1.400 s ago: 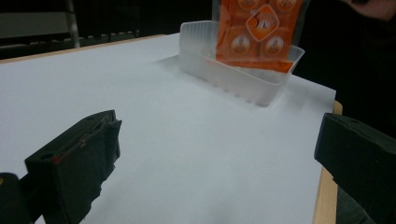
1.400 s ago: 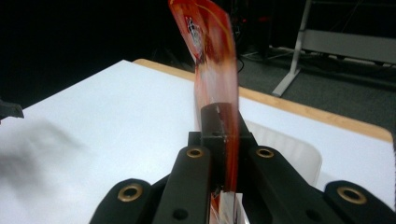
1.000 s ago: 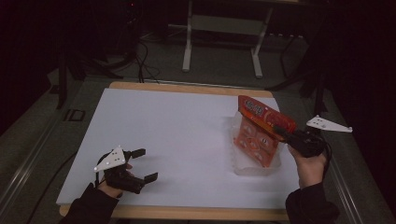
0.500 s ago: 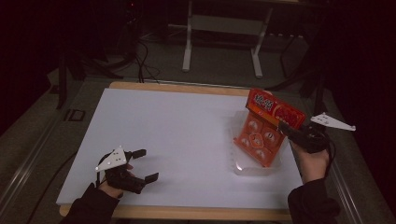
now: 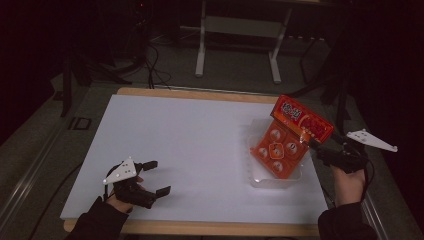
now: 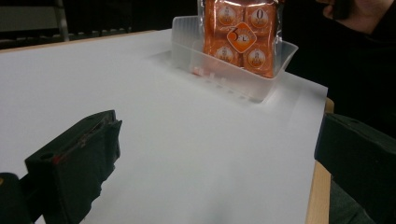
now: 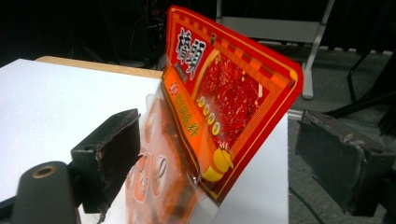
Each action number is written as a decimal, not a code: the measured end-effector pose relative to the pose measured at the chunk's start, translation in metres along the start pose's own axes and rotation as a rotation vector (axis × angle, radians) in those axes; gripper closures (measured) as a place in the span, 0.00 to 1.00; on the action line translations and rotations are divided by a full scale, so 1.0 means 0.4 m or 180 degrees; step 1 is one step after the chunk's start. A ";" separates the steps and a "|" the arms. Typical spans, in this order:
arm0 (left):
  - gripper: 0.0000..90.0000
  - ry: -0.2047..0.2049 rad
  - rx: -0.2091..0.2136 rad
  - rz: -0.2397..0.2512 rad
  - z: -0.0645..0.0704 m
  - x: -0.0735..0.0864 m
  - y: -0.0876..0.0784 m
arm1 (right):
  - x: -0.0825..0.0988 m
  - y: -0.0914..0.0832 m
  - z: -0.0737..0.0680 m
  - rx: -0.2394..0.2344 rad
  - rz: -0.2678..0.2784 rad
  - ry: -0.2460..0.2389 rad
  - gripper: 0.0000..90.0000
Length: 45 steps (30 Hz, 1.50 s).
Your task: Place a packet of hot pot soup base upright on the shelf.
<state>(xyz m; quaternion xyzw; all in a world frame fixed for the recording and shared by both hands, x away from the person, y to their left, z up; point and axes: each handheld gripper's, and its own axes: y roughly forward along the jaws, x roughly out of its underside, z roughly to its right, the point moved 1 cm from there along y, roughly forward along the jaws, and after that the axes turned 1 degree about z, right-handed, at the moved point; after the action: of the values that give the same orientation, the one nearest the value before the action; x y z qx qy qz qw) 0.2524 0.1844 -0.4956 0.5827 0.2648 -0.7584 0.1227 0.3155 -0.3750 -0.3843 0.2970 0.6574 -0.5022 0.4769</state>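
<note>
A red snack packet point(image 5: 301, 119) leans tilted on top of an orange multi-pack point(image 5: 278, 152) that stands slanted in a clear plastic tray point(image 5: 260, 180) at the table's right. My right gripper point(image 5: 312, 142) is at the packet's lower right corner. Its jaws have just been opening and now stand wide, with the red packet point(image 7: 229, 88) between them and not pressed. The orange pack point(image 7: 159, 172) lies beside the near jaw. My left gripper point(image 5: 156, 177) rests open and empty at the front left. From the left gripper point(image 6: 219, 128) I see the orange pack point(image 6: 240, 37) in the tray point(image 6: 224, 74).
The white table top point(image 5: 190, 135) has a wooden rim along its edges. Metal stand legs point(image 5: 202, 45) and cables stand on the dark floor behind it. A person's hand point(image 6: 369, 11) holds the far gripper beyond the tray.
The right gripper's jaws went from shut on the red packet to wide apart. The hand and the packet shifted right, and the packet now tilts more upright. The left gripper stayed put.
</note>
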 end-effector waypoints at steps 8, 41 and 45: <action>0.00 0.0005 -0.0002 0.0014 0.002 0.000 -0.003 | -0.034 -0.064 -0.040 -0.0099 0.0204 -0.0051 0.17; 0.00 0.0028 0.0064 -0.0002 0.013 0.003 -0.007 | 0.020 -0.009 -0.301 -0.1472 0.0124 -0.0585 0.15; 0.00 0.0031 0.0074 -0.0007 0.014 0.004 -0.006 | 0.039 0.002 -0.326 -0.1553 0.0090 -0.0674 0.15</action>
<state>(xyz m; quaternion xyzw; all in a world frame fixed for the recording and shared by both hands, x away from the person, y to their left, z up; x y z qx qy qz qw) 0.2462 0.1836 -0.4957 0.5876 0.2572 -0.7587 0.1138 0.2675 -0.2530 -0.3936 0.1282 0.7013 -0.3505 0.6074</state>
